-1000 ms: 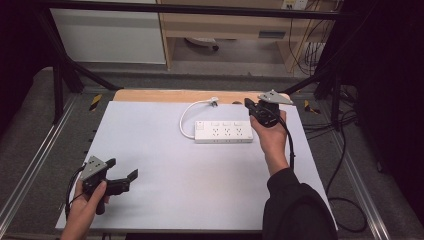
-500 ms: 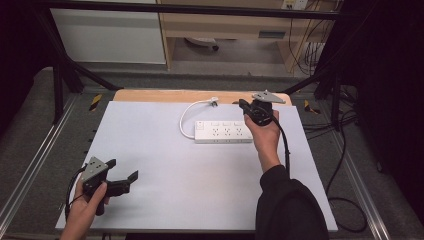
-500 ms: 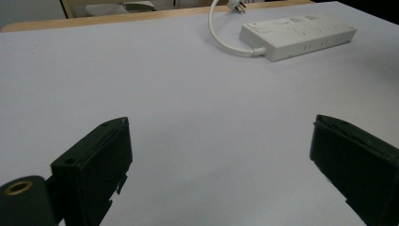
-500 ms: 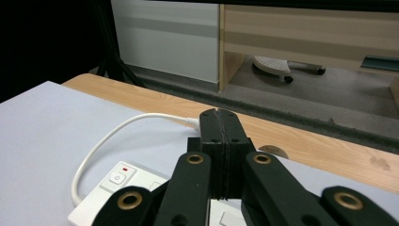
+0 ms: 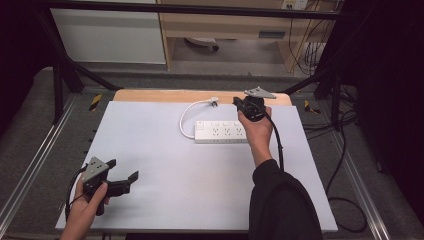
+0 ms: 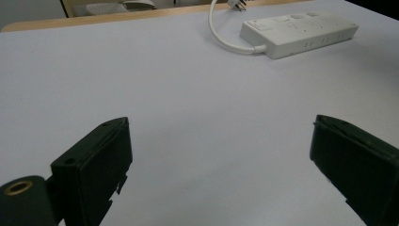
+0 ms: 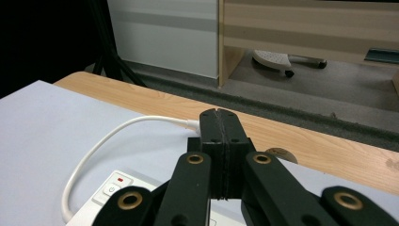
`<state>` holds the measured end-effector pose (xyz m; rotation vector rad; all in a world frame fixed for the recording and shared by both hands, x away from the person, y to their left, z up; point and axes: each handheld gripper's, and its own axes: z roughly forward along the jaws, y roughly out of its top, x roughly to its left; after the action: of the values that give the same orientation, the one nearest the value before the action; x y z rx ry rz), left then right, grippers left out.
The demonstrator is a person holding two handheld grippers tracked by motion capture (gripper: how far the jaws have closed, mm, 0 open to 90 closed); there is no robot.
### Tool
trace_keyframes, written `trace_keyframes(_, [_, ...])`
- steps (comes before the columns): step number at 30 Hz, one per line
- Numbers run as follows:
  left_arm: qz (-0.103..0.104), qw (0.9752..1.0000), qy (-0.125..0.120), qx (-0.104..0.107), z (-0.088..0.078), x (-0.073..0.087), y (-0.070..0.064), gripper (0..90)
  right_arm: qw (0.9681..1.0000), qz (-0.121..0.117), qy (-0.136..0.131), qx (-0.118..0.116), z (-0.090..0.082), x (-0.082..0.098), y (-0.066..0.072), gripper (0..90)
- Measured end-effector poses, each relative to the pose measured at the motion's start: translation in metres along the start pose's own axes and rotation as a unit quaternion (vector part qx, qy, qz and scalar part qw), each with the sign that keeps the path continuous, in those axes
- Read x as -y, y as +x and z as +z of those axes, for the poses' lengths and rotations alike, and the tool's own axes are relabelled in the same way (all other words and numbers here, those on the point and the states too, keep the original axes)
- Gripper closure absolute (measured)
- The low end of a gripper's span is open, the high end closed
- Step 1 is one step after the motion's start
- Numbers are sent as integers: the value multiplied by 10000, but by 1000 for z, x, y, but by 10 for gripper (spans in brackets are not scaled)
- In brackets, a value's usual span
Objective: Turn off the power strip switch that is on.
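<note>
Presently your right claw [image 5: 239,103], pressed together and empty, hangs over the plug [image 5: 215,101] beyond the power strip [image 5: 222,132] at the surface's [image 5: 165,145] far edge; pinch the rigid plug body, not the limp, springy cord [image 5: 187,114].

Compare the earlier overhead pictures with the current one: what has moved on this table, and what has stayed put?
The right gripper, jaws shut on nothing, has moved leftward over the far edge of the power strip, toward the plug at the end of its white cord. The left gripper stayed near the table's front corner, jaws open. Strip, cord and plug lie as before.
</note>
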<state>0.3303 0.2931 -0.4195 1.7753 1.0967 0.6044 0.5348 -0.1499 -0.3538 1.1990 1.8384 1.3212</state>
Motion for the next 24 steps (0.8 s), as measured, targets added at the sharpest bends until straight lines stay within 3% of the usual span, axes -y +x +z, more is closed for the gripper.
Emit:
trace_keyframes(11, [17,10000,15,7,1,0,0,60,9999,-112,74,-47,16,1,13,900])
trace_keyframes(24, [-3,10000,19,21,1,0,-1,60,9997,-148,182,17,20,5,16,900])
